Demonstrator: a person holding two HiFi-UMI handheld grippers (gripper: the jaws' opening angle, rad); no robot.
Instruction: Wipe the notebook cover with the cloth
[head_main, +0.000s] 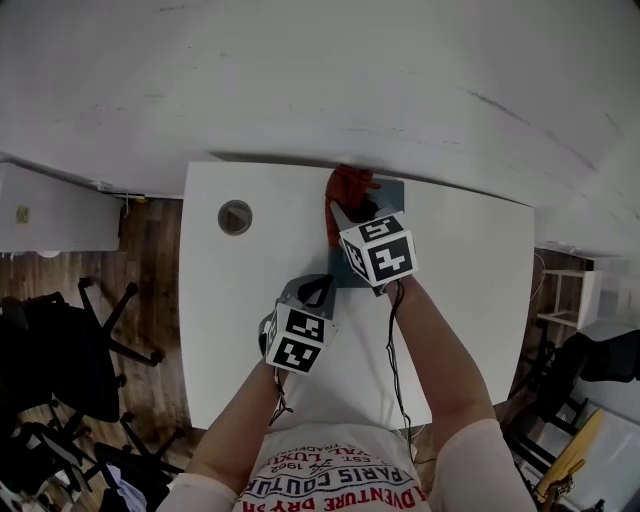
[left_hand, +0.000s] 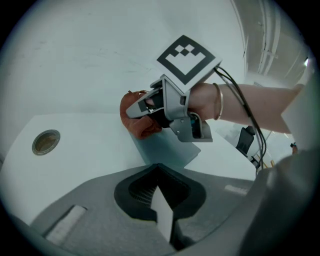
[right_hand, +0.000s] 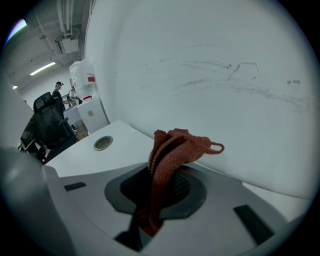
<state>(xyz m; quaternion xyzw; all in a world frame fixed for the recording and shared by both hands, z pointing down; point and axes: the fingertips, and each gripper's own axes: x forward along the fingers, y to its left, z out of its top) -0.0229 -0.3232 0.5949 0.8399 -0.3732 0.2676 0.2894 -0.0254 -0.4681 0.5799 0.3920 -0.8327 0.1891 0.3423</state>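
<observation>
A dark teal notebook (head_main: 393, 191) lies flat at the far edge of the white table (head_main: 235, 330), against the wall. My right gripper (head_main: 347, 211) is shut on a rust-red knitted cloth (head_main: 350, 184) and holds it over the notebook's far left part. In the right gripper view the cloth (right_hand: 175, 150) sticks up out of the right gripper (right_hand: 162, 170). My left gripper (head_main: 320, 290) sits at the notebook's near left corner. In the left gripper view the left gripper (left_hand: 157, 172) is shut, its tips at the edge of the notebook (left_hand: 170, 150), with the cloth (left_hand: 140, 125) and the right gripper (left_hand: 134, 112) beyond.
A round cable hole (head_main: 235, 217) sits in the table's far left. The white wall (head_main: 330, 80) runs directly behind the notebook. Black office chairs (head_main: 60, 350) and a white cabinet (head_main: 50, 210) stand on the wooden floor to the left.
</observation>
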